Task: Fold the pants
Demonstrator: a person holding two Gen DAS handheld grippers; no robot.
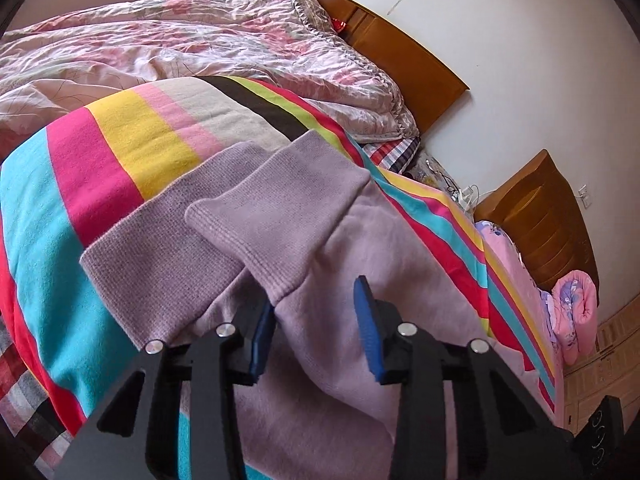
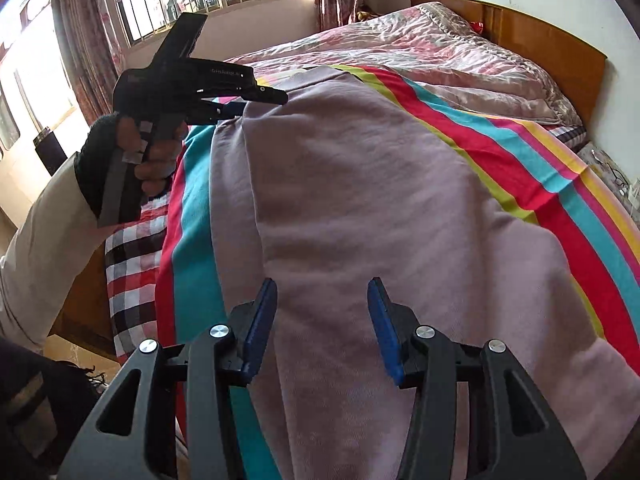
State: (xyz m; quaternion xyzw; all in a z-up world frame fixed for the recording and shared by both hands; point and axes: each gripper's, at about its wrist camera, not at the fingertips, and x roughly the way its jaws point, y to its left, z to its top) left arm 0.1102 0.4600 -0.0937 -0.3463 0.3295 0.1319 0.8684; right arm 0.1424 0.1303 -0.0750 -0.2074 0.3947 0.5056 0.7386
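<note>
The lilac pants [image 1: 304, 240] are lying on the striped blanket [image 1: 72, 216] over the bed, their 2 ribbed cuffs showing only to the left wrist. The left tool [image 1: 316, 322] is gaping above them; the right tool [image 2: 322, 320] is gaping over the wider end.

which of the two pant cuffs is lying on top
The right-hand cuff in the left wrist view lies on top: its ribbed hem overlaps the other cuff, which sits lower and further left on the striped blanket.

pants [image 2: 360, 208] on blanket [image 1: 72, 240] | quilt [image 1: 200, 40] behind | headboard [image 1: 400, 48] beyond
</note>
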